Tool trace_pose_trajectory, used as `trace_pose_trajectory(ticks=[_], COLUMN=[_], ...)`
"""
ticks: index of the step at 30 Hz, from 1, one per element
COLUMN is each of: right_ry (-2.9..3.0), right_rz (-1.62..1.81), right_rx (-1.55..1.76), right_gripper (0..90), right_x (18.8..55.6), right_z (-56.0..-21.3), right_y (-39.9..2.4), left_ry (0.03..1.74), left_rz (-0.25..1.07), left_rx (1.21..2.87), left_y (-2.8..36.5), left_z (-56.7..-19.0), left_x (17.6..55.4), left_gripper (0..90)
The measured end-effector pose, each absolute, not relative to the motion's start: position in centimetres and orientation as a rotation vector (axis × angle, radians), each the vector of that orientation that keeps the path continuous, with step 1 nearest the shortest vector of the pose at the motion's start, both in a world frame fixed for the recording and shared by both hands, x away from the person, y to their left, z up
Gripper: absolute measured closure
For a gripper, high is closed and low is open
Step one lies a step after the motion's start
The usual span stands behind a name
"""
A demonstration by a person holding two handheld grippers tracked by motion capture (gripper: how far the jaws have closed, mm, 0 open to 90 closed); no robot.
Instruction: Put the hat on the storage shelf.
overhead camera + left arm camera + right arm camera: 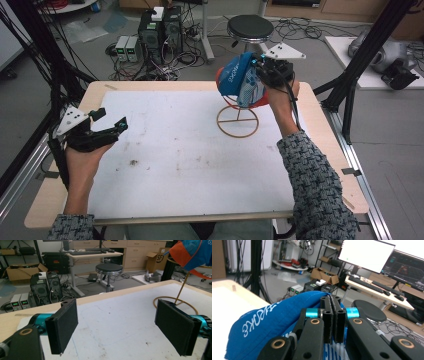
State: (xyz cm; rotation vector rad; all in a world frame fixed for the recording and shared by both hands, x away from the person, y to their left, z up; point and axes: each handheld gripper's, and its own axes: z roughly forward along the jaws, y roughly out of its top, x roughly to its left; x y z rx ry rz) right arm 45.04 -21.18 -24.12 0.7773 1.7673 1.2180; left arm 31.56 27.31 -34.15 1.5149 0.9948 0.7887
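In the high view, the right gripper sits in the upper middle of the frame, above the far part of the table, clenched on a blue and orange cap. The cap rests on top of a thin wooden wire stand whose ring base lies on the white mat, right of centre and near the mat's far edge. In the right gripper view the two black jaws meet at the middle of the frame with the blue fabric of the cap pinched between them, white lettering showing at lower left.

The left gripper hangs at the left of the high view, just over the left edge of the mat, with its jaws spread apart and nothing between them. In the left gripper view its two pads stand far apart at lower left and lower right, and the mat lies bare between them. The stand's ring shows at the right of that view beyond the right pad, with the cap in the upper right corner.

The middle, near and left parts of the mat lie open, marked by faint smudges. Wooden tabletop shows as a border along the far, left and right edges. Beyond the far edge stand a black round stool and computer towers amid cables on the floor.
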Motion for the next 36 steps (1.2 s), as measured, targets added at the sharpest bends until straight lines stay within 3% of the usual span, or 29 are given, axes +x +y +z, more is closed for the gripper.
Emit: trace_pose_trajectory(ticks=[9, 20, 36], right_ry=[1.727, 1.716, 1.609], right_rz=[1.239, 1.244, 1.263], right_rx=[0.792, 0.789, 0.866], right_gripper=[88.5, 80.8, 49.8], right_x=[45.0, 44.9, 44.3], right_z=[-24.4, -24.4, -23.5], right_y=[-21.7, -21.8, -25.9], left_ry=[0.995, 0.993, 0.997], left_rz=[0.785, 0.786, 0.788], left_rx=[1.520, 1.514, 1.513], left_y=[27.2, 27.3, 27.4], left_z=[-34.3, -34.2, -34.2], left_x=[31.7, 31.6, 31.6], left_gripper=[18.8, 18.8, 18.8])
